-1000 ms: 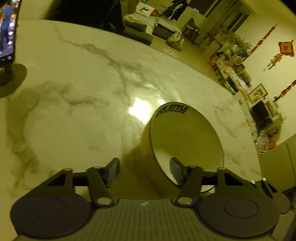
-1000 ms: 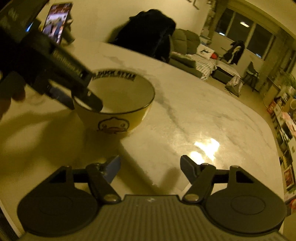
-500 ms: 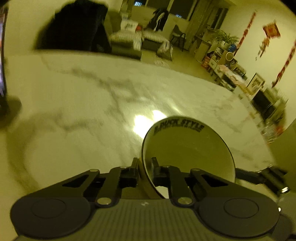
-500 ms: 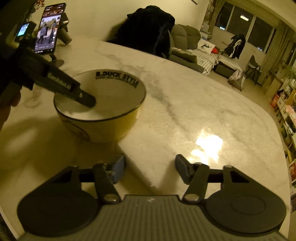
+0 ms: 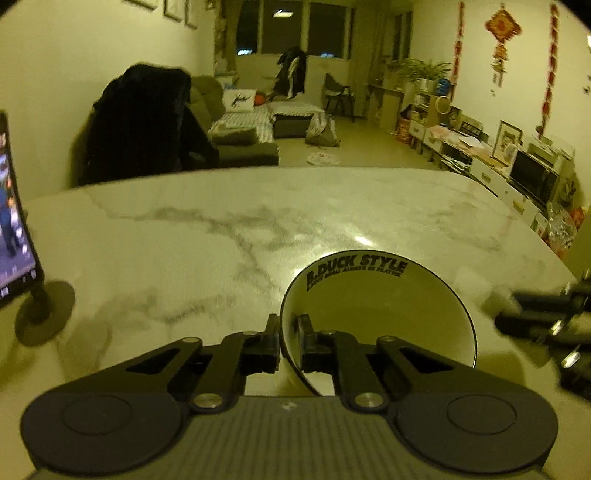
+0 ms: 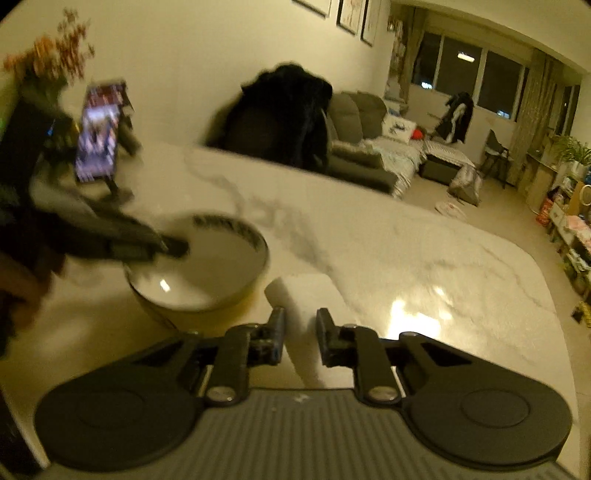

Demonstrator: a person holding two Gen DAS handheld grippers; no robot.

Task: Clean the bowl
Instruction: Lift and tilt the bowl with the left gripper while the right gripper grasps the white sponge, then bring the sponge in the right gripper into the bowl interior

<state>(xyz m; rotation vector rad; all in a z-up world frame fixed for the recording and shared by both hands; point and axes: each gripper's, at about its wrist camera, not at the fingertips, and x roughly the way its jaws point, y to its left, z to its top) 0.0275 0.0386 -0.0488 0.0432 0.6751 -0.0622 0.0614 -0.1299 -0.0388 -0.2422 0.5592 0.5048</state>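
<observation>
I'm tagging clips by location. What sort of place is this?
Most likely a home's living and dining room: a marble table in front, a sofa with a cushion behind it, and red hanging decorations on the wall beside cluttered shelves.

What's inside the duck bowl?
Only one finger of the left gripper, which pinches the bowl by its rim. The white inside looks empty. That finger covers a small patch of it.
</observation>
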